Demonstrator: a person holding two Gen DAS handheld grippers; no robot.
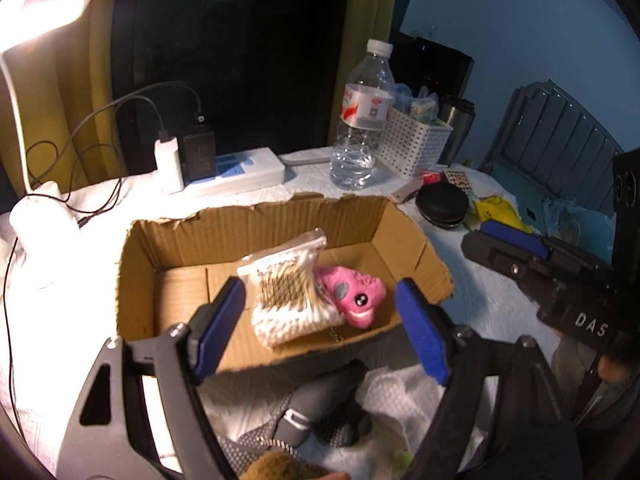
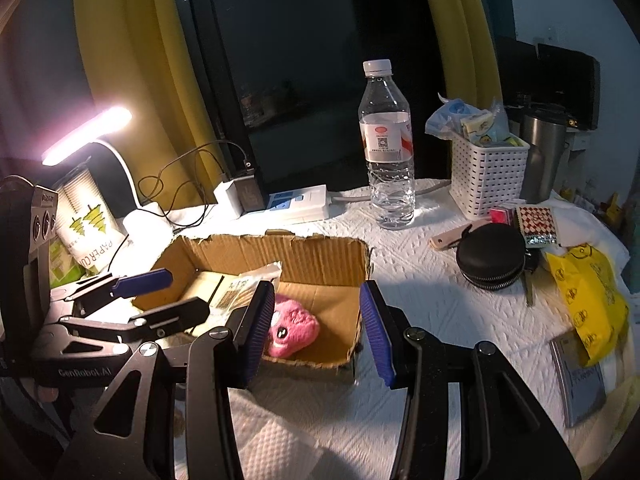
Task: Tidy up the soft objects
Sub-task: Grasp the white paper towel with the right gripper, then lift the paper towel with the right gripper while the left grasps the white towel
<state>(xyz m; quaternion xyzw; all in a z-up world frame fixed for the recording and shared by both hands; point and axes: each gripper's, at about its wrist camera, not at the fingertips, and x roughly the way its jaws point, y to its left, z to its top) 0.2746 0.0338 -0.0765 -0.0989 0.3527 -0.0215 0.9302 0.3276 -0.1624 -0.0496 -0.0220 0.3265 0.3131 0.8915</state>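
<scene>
An open cardboard box (image 1: 256, 224) (image 2: 320, 252) sits on the white-covered table. Inside it lie a clear bag of cotton swabs (image 1: 288, 292) (image 2: 240, 286) and a pink plush toy (image 1: 356, 294) (image 2: 294, 330), the bag leaning partly over the toy. My left gripper (image 1: 320, 328) is open and empty, just over the box's near wall. My right gripper (image 2: 316, 328) is open and empty, at the box's right front corner; it also shows in the left wrist view (image 1: 516, 252). A grey sock (image 1: 320, 404) lies on the table in front of the box.
Behind the box stand a water bottle (image 2: 388, 152), a white basket (image 2: 486, 176), a power strip with chargers (image 2: 296, 200) and a lit desk lamp (image 2: 88, 134). To the right lie a black round case (image 2: 490, 258), a yellow bag (image 2: 588, 304) and a grey booklet (image 2: 580, 380).
</scene>
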